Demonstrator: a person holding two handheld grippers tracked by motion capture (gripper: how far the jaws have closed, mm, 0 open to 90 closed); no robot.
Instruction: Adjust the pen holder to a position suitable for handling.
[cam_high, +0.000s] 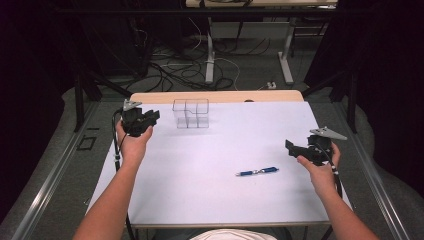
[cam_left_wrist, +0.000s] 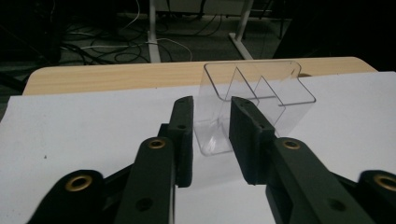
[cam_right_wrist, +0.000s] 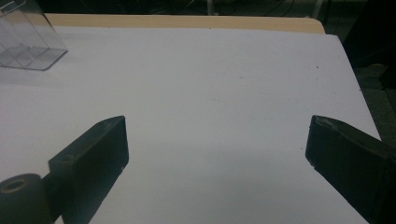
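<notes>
1. The left claw (cam_high: 151, 118), jaws slightly apart, aimed at the clear box (cam_high: 190, 113) just ahead; clipping its thin wall could tip it.
2. The right claw (cam_high: 291, 147) gaped wide; the pen (cam_high: 257, 171) lay beside it on the desk (cam_high: 200, 190), liable to roll.

Organizer (cam_high: 191, 113) at table's (cam_high: 225, 195) far left, pen (cam_high: 257, 171) nearer, right.

White-covered table (cam_high: 200, 170) with a bare wooden far edge, bearing a clear plastic compartment box (cam_high: 191, 113) near the back and a blue pen (cam_high: 257, 171) toward the front right.
</notes>
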